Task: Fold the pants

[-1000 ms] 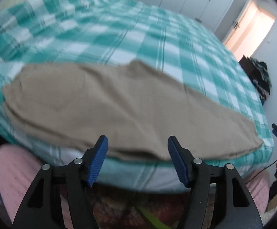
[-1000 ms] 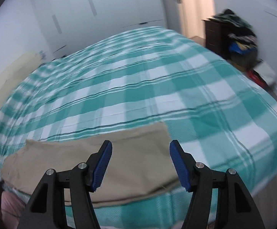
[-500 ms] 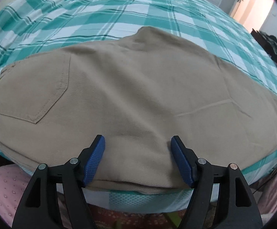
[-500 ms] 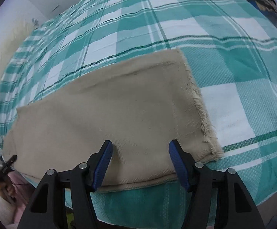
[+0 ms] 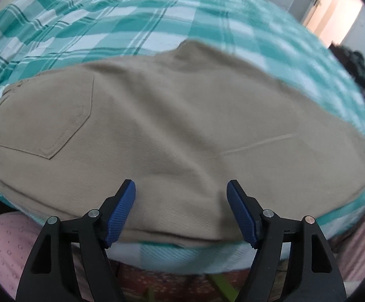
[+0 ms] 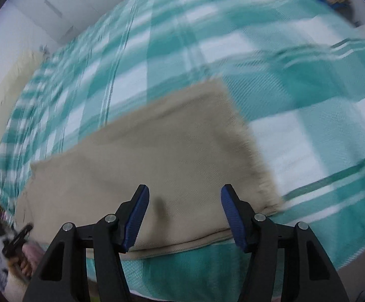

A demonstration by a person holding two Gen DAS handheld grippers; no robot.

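two claws hang over the flat beige cotton pants (image 5: 182,130) on the teal checked bedspread (image 5: 132,25): the left gripper (image 5: 181,206) spread apart above the seat's near edge, the right gripper (image 6: 185,214) narrowing, nothing pinched, near the frayed hem (image 6: 255,161). best they pinch both layers evenly.

The pants (image 5: 182,125) lie flat on the bed (image 5: 132,20), beneath and ahead of the left gripper (image 5: 181,211); their hem end lies ahead of the right gripper (image 6: 185,216).

Both grippers (image 5: 181,188) (image 6: 185,193) agape (right narrowing)
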